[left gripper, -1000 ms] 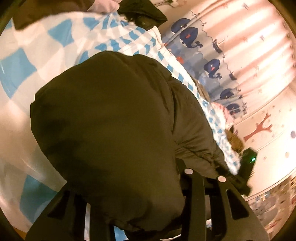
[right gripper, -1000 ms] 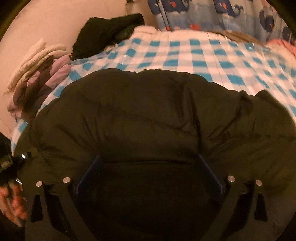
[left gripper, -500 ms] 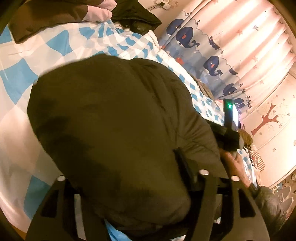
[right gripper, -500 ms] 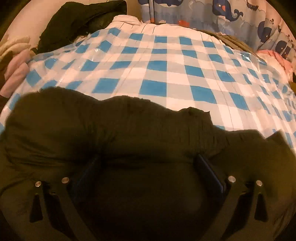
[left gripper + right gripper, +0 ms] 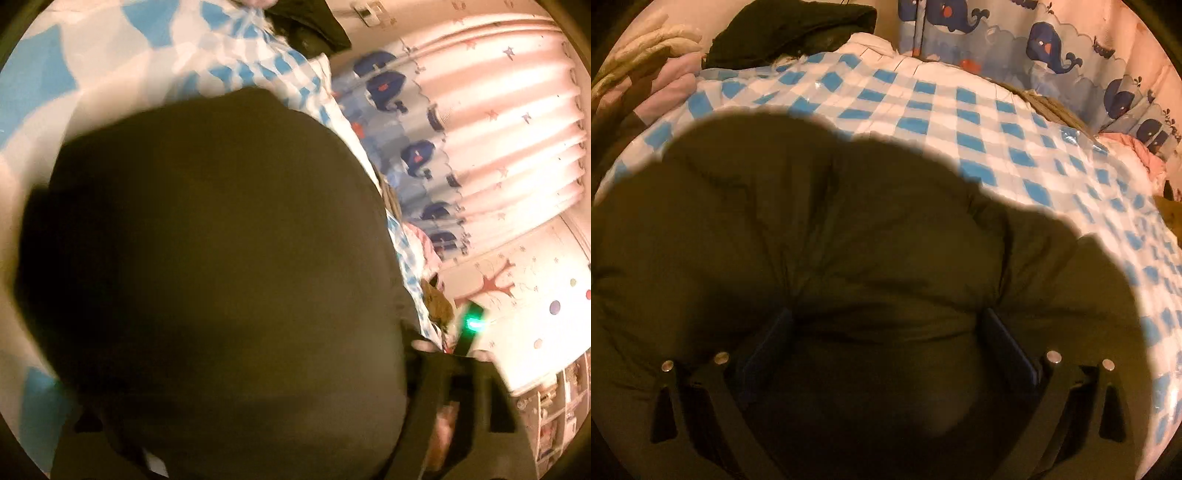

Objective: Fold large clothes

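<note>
Tongs on the right (image 5: 886, 325) stand wide apart, and a thick bulge of the dark padded jacket (image 5: 827, 229) fills the gap between them, the fabric puckering where each blue pad (image 5: 1008, 343) presses into it, so they have hold of the garment. The left tongs (image 5: 258, 435) are mostly buried under the same jacket (image 5: 221, 258); only the dark arm on the right of the left wrist view shows, and that view is blurred. Their jaws have just been opening and then closing a little, with jacket bulk lying over and between them, but I cannot tell whether the pads still press on it. The jacket lies heaped at the near edge of the bed, on a blue-and-white checked cover (image 5: 923, 96). Beyond it, at the far edge, lie other dark clothes (image 5: 798, 29), with a whale-print curtain (image 5: 1049, 44) behind.
</note>
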Motion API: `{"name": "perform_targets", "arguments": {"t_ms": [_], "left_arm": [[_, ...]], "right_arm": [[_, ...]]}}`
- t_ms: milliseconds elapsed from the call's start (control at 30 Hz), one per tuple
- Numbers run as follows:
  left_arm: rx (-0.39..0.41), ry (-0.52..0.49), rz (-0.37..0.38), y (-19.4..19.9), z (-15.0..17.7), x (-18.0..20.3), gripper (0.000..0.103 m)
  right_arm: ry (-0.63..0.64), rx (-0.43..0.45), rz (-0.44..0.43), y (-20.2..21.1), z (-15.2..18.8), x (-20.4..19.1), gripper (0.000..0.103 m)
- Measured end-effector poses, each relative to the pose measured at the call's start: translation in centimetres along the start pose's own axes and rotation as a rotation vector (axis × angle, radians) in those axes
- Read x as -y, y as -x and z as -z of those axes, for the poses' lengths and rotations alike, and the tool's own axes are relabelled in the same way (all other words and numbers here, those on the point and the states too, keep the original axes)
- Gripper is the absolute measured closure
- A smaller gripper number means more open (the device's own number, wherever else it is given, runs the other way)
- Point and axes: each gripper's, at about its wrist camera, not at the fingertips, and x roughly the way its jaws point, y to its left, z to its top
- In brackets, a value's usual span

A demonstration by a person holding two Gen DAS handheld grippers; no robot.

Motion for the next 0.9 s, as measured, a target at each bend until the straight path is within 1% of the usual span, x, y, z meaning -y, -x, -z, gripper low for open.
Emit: {"name": "perform_targets", "arguments": {"t_ms": [33,67,100,167,200,233,267,300,333,400,433,500,533,567,600,633,667,700,733,767,800,867,900], "left_arm": [[0.005,-0.005,-0.011,0.1,0.0,0.3,0.052],[0.005,-0.015,-0.015,0.2,-0.2,0.5,0.058],[0.003,-0.023,-0.020,0.3,-0.3,0.6,0.060],[0.000,-0.036,-0.027,0.4,-0.3,0.7,0.064],[0.000,-0.045,-0.032,0.4,-0.2,0.8,0.065],[0.002,-0.049,-0.036,0.4,-0.3,0.8,0.066],[0.005,-0.056,-0.042,0.4,-0.3,1.0,0.067],[0.009,-0.063,-0.043,0.5,-0.3,1.3,0.068],[0.016,-0.077,-0.038,0.6,-0.2,1.9,0.069],[0.037,-0.132,-0.044,1.0,0.0,3.7,0.072],[0.051,-0.187,-0.054,1.2,0.2,5.4,0.074],[0.067,-0.265,-0.071,1.7,0.4,7.7,0.075],[0.075,-0.306,-0.081,2.0,0.4,9.0,0.076],[0.079,-0.336,-0.088,2.1,0.3,9.8,0.076],[0.085,-0.371,-0.098,2.2,0.2,10.8,0.076],[0.091,-0.406,-0.109,2.2,0.3,11.8,0.077],[0.091,-0.447,-0.115,2.0,0.4,13.2,0.077],[0.076,-0.476,-0.113,1.5,0.7,14.5,0.077],[0.067,-0.516,-0.113,0.8,1.3,16.1,0.079],[0.067,-0.562,-0.116,0.2,1.9,17.8,0.079],[0.063,-0.594,-0.116,-0.4,2.4,19.3,0.079],[0.055,-0.676,-0.115,-1.6,3.8,22.7,0.079],[0.053,-0.721,-0.118,-2.3,4.4,24.4,0.079]], "right_arm": [[-0.009,-0.018,-0.007,0.0,-0.3,0.1,0.006],[-0.019,-0.023,-0.012,0.5,-0.5,0.3,0.006],[-0.019,0.010,-0.008,1.7,-0.6,0.3,0.006],[-0.009,0.084,0.046,4.5,0.2,0.4,0.006],[-0.010,0.101,0.070,5.2,0.7,0.5,0.006],[-0.010,0.099,0.105,5.5,1.4,0.8,0.006],[-0.007,0.080,0.117,5.1,1.8,0.9,0.006],[0.009,0.033,0.116,3.8,2.6,0.8,0.006],[0.034,0.014,0.124,2.8,3.3,0.2,0.006],[0.107,0.028,0.182,1.6,3.7,-1.2,0.006],[0.115,0.001,0.190,1.2,3.4,-1.4,0.006],[0.101,-0.034,0.156,1.6,2.8,-1.0,0.006],[0.078,-0.019,0.131,2.6,2.7,-0.6,0.006],[0.050,0.036,0.125,4.2,3.0,-0.2,0.006],[0.035,0.070,0.127,5.2,3.8,0.3,0.006],[0.035,0.076,0.112,5.4,4.5,0.3,0.006],[0.046,0.039,0.090,4.5,5.0,0.2,0.006],[0.058,-0.014,0.071,2.8,5.6,-0.1,0.006],[0.073,-0.036,0.063,2.0,5.3,-0.3,0.005],[0.085,-0.031,0.057,1.5,5.0,-0.5,0.005],[0.075,-0.024,0.033,1.2,4.8,-0.3,0.005],[0.032,-0.021,-0.042,1.4,4.6,1.1,0.005],[0.019,-0.014,-0.059,1.8,4.9,1.7,0.006]]}}
